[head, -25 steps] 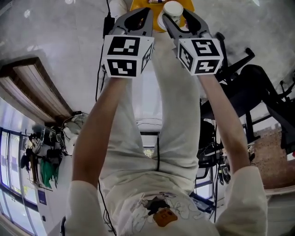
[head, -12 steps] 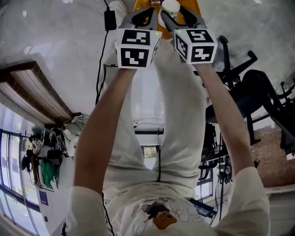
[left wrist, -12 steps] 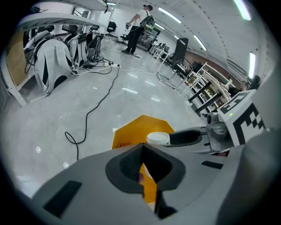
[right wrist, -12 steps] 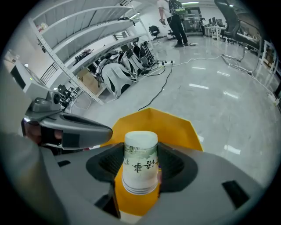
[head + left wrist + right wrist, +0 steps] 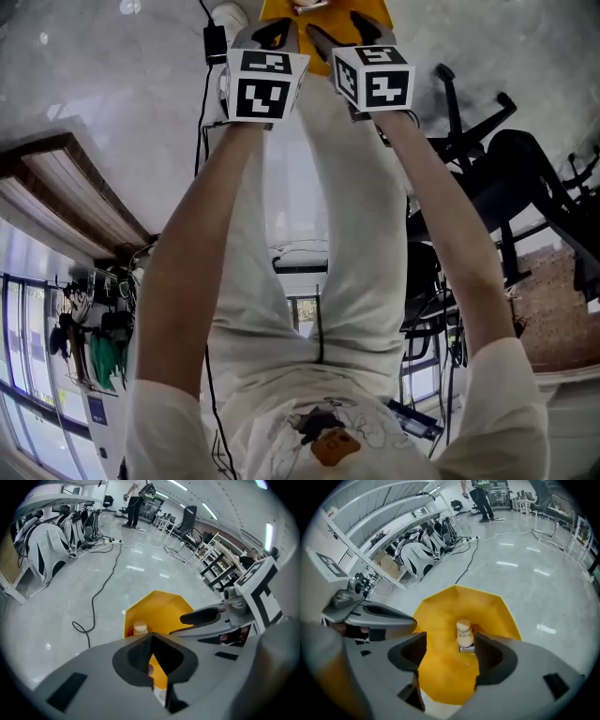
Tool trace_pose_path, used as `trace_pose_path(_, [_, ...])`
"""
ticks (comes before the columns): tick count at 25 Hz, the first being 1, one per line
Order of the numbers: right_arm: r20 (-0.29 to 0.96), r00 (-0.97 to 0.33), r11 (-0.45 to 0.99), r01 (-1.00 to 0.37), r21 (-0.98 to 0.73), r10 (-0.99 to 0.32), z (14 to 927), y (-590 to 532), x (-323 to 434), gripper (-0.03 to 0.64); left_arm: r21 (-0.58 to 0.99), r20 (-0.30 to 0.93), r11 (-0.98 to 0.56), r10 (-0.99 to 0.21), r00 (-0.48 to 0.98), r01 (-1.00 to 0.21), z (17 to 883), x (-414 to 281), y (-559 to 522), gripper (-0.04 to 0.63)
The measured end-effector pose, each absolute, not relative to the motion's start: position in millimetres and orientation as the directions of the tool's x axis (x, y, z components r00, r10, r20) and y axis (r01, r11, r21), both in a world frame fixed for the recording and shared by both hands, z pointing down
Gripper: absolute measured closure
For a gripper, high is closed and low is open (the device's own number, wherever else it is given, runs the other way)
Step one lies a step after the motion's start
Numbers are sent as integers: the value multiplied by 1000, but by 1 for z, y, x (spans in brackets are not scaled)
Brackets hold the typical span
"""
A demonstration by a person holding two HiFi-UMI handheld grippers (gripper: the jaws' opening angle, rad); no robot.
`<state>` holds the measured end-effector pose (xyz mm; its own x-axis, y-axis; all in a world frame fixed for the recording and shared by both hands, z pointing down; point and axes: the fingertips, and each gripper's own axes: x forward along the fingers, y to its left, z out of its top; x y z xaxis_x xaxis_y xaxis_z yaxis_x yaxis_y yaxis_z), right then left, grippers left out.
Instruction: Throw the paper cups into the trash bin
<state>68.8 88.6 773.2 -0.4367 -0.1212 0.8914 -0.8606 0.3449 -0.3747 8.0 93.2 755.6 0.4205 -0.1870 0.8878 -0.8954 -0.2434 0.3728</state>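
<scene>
Over a yellow trash bin (image 5: 454,604) on a glossy gray floor (image 5: 51,620), a person stretches both forearms (image 5: 202,253) fwd, a hand-held gripper in each fist.

Right gripper (image 5: 449,644): jaws wide apart, gripping nothing. A paper cup (image 5: 464,634) shows against the bin's yellow inside, just beside the right-hand pad (image 5: 490,656); whether it touches that pad can't be told.

Left gripper (image 5: 152,637): pad tips pressed together w/ nothing between them, only a sliver of yellow visible below the tips. Its camera also catches a paper cup (image 5: 139,629) inside the bin, close to the bin's left edge.

Both grippers hang side by side above the bin's near edge, close but apart. From the head cam the bin sits at the very top edge of the shot, beyond the person's white trousers (image 5: 356,234).

Elsewhere in the rm: a black cable (image 5: 101,588) snakes across the floor and curls near the bin's left edge. White robot shells (image 5: 417,550) are parked under shelving at far left. Someone (image 5: 134,503) stands at the far end, and a black office chair (image 5: 487,159) is at the person's right.
</scene>
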Motion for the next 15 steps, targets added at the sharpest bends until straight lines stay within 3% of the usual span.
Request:
trace_pose_path(7, [888, -425, 305, -881, -361, -176, 679, 77, 79, 459, 360, 879, -265, -223, 420, -894, 670, 5, 82, 592])
trace_pose_path(15, [871, -437, 337, -874, -351, -226, 555, 57, 82, 584, 337, 838, -365, -303, 453, -868, 533, 19, 60, 592])
